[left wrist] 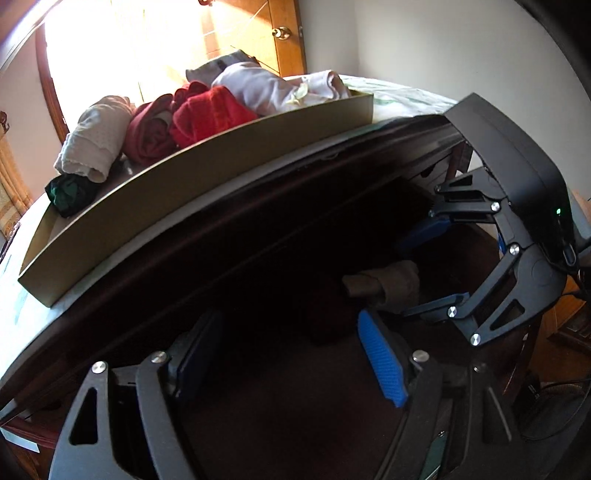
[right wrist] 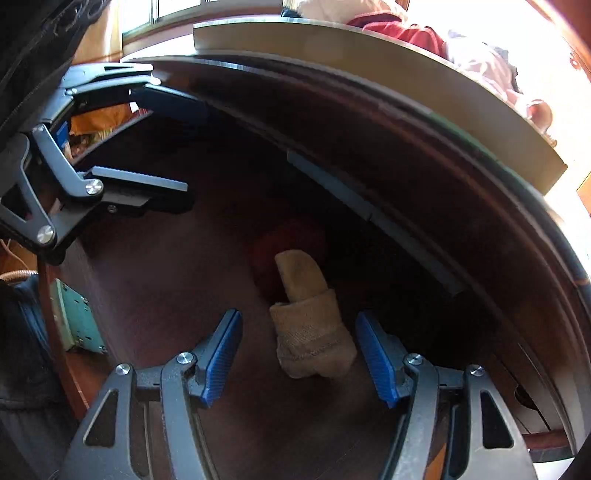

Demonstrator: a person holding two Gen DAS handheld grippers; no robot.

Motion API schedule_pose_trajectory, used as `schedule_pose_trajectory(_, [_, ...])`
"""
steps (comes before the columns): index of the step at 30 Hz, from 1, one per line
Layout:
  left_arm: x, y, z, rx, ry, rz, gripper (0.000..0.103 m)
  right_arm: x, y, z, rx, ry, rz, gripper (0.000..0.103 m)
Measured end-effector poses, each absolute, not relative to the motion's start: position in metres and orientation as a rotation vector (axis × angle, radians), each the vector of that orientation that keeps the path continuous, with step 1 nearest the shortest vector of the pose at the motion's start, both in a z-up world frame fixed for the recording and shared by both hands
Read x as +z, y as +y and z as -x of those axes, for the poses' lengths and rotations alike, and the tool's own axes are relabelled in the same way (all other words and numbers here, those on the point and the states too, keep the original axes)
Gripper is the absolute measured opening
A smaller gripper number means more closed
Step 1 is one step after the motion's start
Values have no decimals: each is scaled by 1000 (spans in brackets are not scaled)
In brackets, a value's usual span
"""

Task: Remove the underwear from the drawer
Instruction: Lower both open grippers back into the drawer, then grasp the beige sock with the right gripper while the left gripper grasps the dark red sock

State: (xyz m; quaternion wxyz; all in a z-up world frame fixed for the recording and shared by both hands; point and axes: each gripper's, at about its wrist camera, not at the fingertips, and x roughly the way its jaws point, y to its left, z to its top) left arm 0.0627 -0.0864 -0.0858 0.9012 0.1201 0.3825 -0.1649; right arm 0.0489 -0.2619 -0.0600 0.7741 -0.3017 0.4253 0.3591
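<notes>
A rolled beige underwear [right wrist: 312, 325] lies on the dark wooden drawer floor [right wrist: 166, 280], with a dim red garment [right wrist: 291, 240] just behind it. My right gripper [right wrist: 299, 354] is open, its blue pads either side of the roll's near end without touching. In the left wrist view the same roll [left wrist: 384, 282] shows between the right gripper's [left wrist: 428, 266] fingers. My left gripper [left wrist: 291, 354] is open and empty, low in the drawer, to the left of the roll; it also shows in the right wrist view [right wrist: 184, 147].
A shallow cardboard tray [left wrist: 221, 177] sits on top of the dresser, holding rolled red [left wrist: 207, 114], white [left wrist: 258, 88], beige [left wrist: 96, 140] and dark green [left wrist: 70, 192] garments. The dresser's dark front rail [right wrist: 406, 155] overhangs the drawer. A wooden door [left wrist: 269, 33] stands behind.
</notes>
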Motion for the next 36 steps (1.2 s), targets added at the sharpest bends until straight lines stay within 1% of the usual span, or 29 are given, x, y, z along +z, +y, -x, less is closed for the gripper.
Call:
schedule_pose_trajectory(6, [-95,-100,-71,-386,855,-316,79,-82,-251,-67,748,1031,700,66])
schedule_pose_trajectory(9, [-101,-110,-75,-415,900,-358,81,-93,-247,-78,722,1087,715,66])
schedule_pose_trajectory(11, [-103,-117,-77,-425,910,-398,81,-95,-247,-84,716,1112,699,48])
schedule_pose_trajectory(14, [-107,-129,-82,-477,956,-425,81,-96,-249,-85,725,1123,702,44])
schedule_pose_trajectory(17, [-113,-140,-88,-500,982,-453,81,-89,-257,-83,727,1108,663,43])
schedule_pose_trajectory(23, [-130,-155,-100,-521,1033,-466,81,-78,-281,-95,743,1103,479,42])
schedule_pose_trajectory(27, [-139,-158,-110,-510,1042,-494,81,-78,-283,-98,755,1091,452,42])
schedule_pose_trajectory(29, [-144,-157,-112,-506,1050,-492,80,-76,-290,-97,764,1077,441,40])
schedule_pose_trajectory(33, [-151,-159,-118,-495,1048,-492,75,-73,-297,-92,774,1063,443,40])
schedule_pose_trajectory(36, [-154,-159,-120,-479,1040,-501,75,-76,-292,-81,770,1037,460,40])
